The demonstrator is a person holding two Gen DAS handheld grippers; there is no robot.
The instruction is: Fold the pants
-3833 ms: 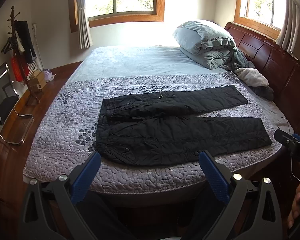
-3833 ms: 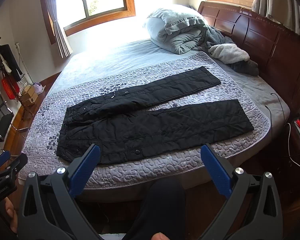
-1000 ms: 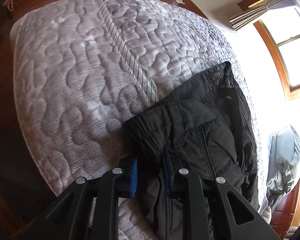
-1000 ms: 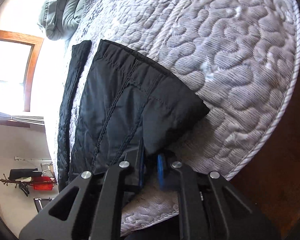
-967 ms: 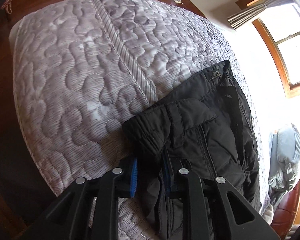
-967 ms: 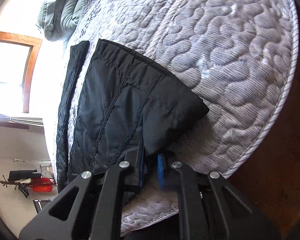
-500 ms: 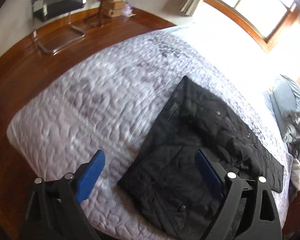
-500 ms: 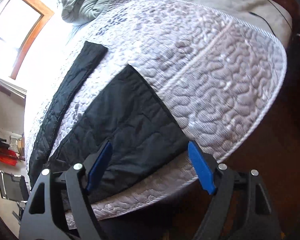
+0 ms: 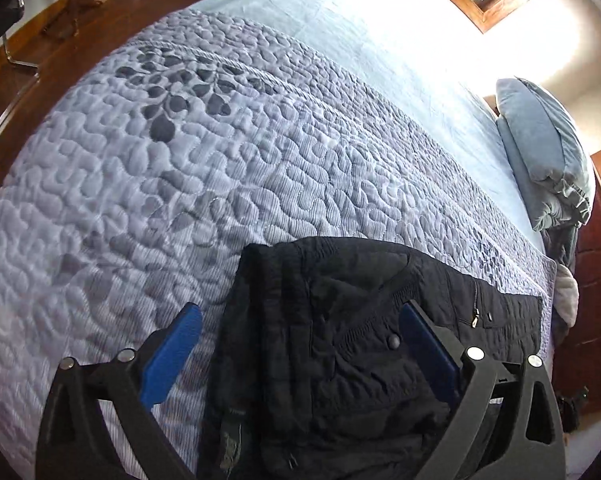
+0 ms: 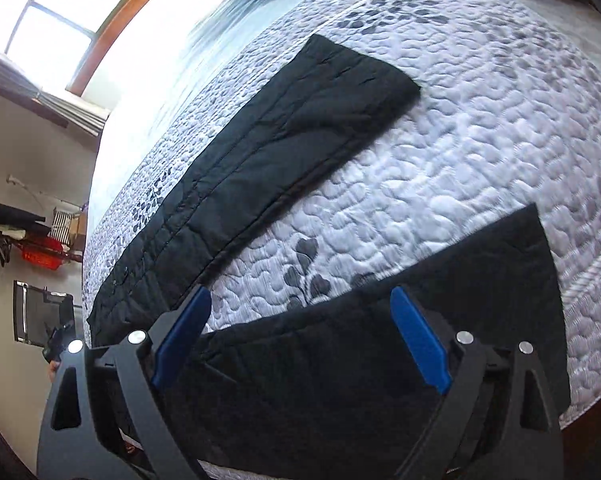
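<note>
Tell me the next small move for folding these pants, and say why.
Probably lower both claws and close them on the near leg's edge, to carry it over the far leg. Both are open: the left claw hangs above the waist of the black pants, the right claw above the near leg, and the far leg lies apart, with bare quilt between them.

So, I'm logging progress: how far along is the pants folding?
Barely begun. The black pants lie unfolded on the quilt, legs apart. Nothing is in hand: left gripper and right gripper hover open. Every fold remains.
</note>
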